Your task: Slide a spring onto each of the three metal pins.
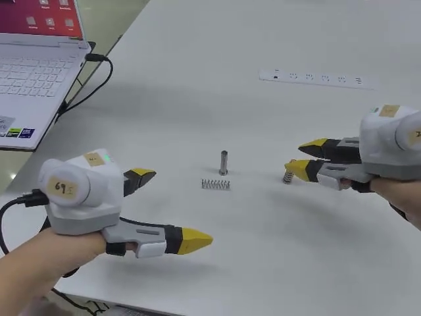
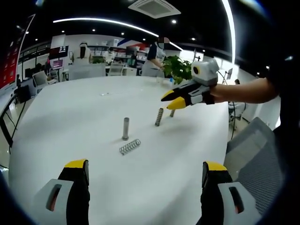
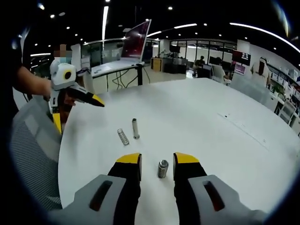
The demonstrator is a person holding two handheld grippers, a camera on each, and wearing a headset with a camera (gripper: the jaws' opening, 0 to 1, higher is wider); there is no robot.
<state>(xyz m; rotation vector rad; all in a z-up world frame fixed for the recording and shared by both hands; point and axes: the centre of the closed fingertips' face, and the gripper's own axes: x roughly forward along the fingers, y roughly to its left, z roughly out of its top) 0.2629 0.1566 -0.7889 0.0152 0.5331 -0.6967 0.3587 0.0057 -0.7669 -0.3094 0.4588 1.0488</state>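
A bare metal pin (image 1: 223, 162) stands upright mid-table, and a loose spring (image 1: 216, 184) lies flat just in front of it. To the right, a second pin wearing a spring (image 1: 288, 176) stands by my right gripper (image 1: 306, 157). In the right gripper view that sprung pin (image 3: 162, 168) sits between the open jaws of the right gripper (image 3: 158, 159), touching neither. My left gripper (image 1: 170, 207) hovers wide open and holds nothing, short of the bare pin (image 2: 125, 128) and loose spring (image 2: 130, 146). A small upright piece (image 2: 172, 113), perhaps another pin, shows under the right gripper (image 2: 171, 99).
An open laptop (image 1: 33, 59) sits at the far left with a black cable (image 1: 92, 85) running off the table edge. A white power strip (image 1: 319, 79) lies at the back right. The white table (image 1: 197, 99) is bare around the pins.
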